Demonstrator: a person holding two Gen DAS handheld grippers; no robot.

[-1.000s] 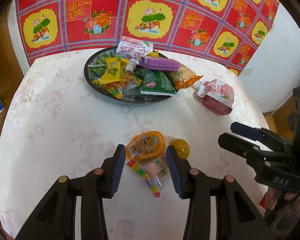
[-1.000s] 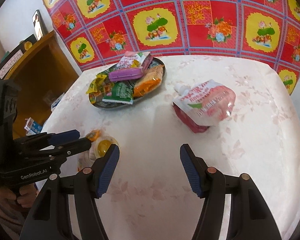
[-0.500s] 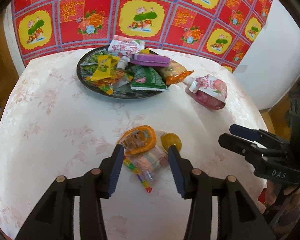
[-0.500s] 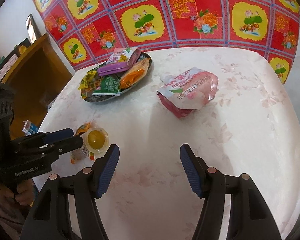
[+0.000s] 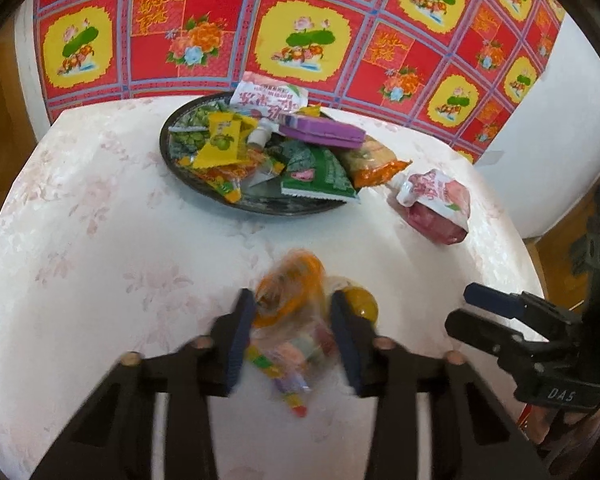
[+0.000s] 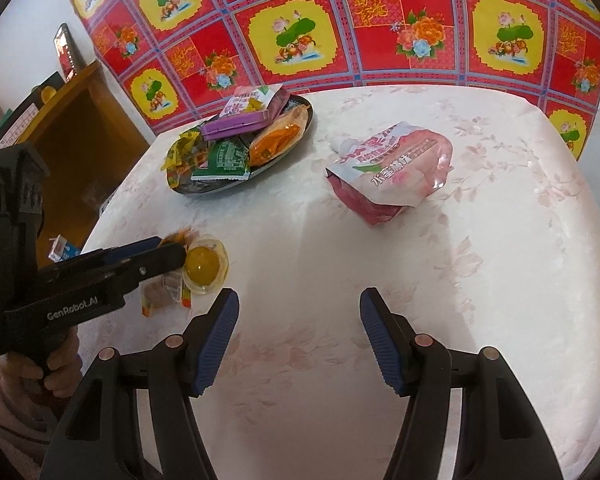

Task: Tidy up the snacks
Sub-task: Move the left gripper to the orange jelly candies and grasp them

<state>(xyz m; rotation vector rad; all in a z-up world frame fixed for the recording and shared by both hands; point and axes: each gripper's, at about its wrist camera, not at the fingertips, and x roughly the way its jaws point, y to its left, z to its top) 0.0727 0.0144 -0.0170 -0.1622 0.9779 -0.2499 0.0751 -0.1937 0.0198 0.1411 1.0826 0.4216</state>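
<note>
- The left gripper [image 5: 292, 332] has its ribbed blue pads closing around a crinkly clear candy bag [image 5: 290, 320]; the bag sits between them, blurred, and the pads look pressed to its sides.
- The bag has an orange oval plastic piece at its far end and striped multicoloured sticks poking out toward the camera.
- Just beside the left gripper's right-hand pad stands a round clear jelly cup [image 6: 205, 265] with a yellow dome inside, resting on the table.
- The right gripper [image 6: 298, 334] hangs with its blue ridged pads standing moderately apart over bare cloth, nothing between them.
- The table [image 6: 480, 280] is covered in a glossy white cloth with a faint pink floral weave.
- A soft pink and white spouted pouch [image 6: 392, 168] lies on its side on the cloth, apart from the other snacks.
- Farther back, a dark round metal tray [image 5: 300, 204] is heaped with snacks: a flat purple box [image 5: 320, 132], a green foil packet [image 5: 320, 176], an orange crinkled bag [image 5: 374, 162], a yellow wrapper [image 5: 222, 142] and a white and pink pouch [image 5: 270, 96].
- Behind the table hangs a red cloth [image 5: 340, 20] patterned with yellow lotus panels and blue grid lines.
- A wooden cabinet [image 6: 84, 136] stands at the table's left in the right wrist view.
</note>
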